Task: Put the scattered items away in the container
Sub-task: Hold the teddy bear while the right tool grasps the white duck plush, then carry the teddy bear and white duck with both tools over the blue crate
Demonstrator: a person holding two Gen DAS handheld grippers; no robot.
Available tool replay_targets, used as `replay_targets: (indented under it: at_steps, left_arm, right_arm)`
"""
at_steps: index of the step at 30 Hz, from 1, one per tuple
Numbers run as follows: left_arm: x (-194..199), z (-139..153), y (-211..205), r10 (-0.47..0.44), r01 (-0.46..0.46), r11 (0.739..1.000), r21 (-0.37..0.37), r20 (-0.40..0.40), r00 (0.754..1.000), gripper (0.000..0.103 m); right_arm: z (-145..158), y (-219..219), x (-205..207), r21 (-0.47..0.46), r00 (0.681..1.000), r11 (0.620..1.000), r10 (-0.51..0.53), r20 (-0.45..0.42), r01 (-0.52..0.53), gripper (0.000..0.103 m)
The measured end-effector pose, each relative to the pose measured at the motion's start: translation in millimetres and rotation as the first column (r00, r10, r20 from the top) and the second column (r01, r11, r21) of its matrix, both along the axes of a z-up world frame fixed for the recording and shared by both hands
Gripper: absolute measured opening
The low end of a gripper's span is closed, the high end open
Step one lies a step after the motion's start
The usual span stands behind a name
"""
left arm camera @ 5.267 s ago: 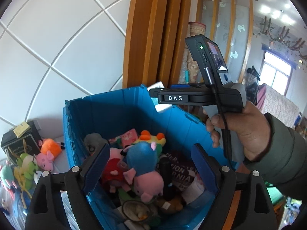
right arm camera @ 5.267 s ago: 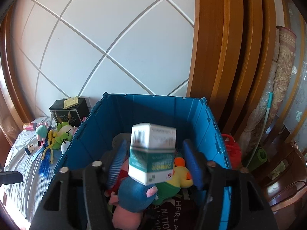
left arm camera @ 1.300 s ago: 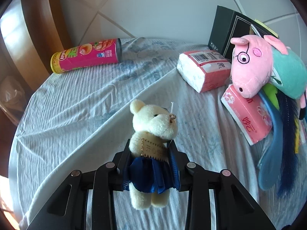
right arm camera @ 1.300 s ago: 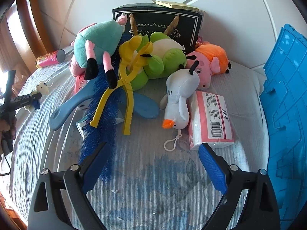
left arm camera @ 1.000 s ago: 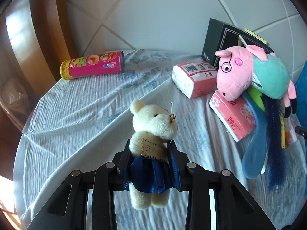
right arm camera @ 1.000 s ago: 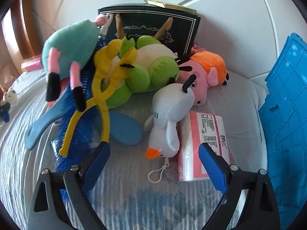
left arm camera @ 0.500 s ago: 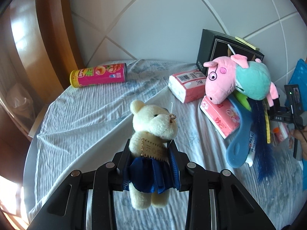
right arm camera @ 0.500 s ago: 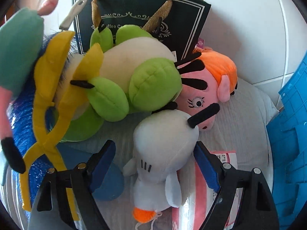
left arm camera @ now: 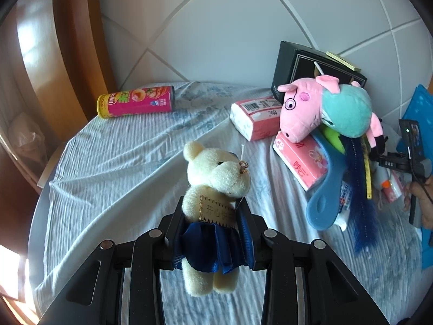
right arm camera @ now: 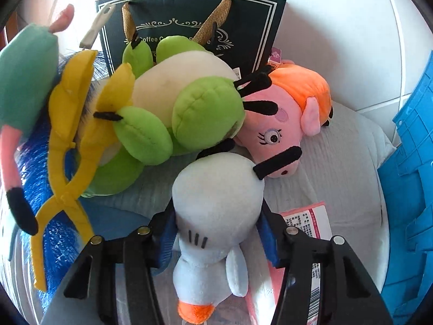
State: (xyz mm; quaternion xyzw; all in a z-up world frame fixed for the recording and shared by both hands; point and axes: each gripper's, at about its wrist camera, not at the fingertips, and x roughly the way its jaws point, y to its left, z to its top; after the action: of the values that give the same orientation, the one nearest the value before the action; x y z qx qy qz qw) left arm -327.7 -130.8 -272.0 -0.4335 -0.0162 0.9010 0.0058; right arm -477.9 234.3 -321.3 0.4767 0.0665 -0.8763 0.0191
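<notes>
My left gripper (left arm camera: 213, 216) is shut on a cream teddy bear (left arm camera: 216, 173) in a blue skirt, held above the white bedsheet (left arm camera: 121, 168). In the right wrist view my right gripper (right arm camera: 216, 230) straddles a white duck plush (right arm camera: 219, 189). Its jaws are closing and the blue pads (right arm camera: 166, 233) touch the duck's body on both sides. The duck lies head toward me, partly on a pink tissue pack (right arm camera: 308, 224). The blue container (right arm camera: 406, 189) shows at the right edge, and also the container's corner (left arm camera: 422, 108) in the left wrist view.
A pink chips can (left arm camera: 135, 103) lies at the far left. Two tissue packs (left arm camera: 257, 116), a pink pig plush (left arm camera: 324, 111) and a blue brush (left arm camera: 324, 195) lie by a black gift box (right arm camera: 189, 21). A green frog plush (right arm camera: 176, 108), an orange-haired pig (right arm camera: 284, 113) and yellow tongs (right arm camera: 65, 140) crowd the duck.
The right gripper has moved in over the white duck and its jaws have narrowed round it. The left gripper has risen a little with the bear, and more of the bed shows.
</notes>
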Motion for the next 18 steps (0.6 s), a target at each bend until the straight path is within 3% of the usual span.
replay_targets:
  at_steps: [12, 18]
  left_arm:
    - [18, 15, 10, -0.020, 0.021, 1.000, 0.018, -0.015, 1.000, 0.034]
    - [32, 33, 9, -0.023, 0.024, 0.999, 0.023, -0.041, 0.999, 0.034]
  right_arm:
    - [36, 0, 66, -0.129, 1.000, 0.992, 0.013, -0.028, -0.016, 0.052]
    - [70, 0, 115, -0.172, 0.998, 0.984, 0.037, -0.056, -0.046, 0.052]
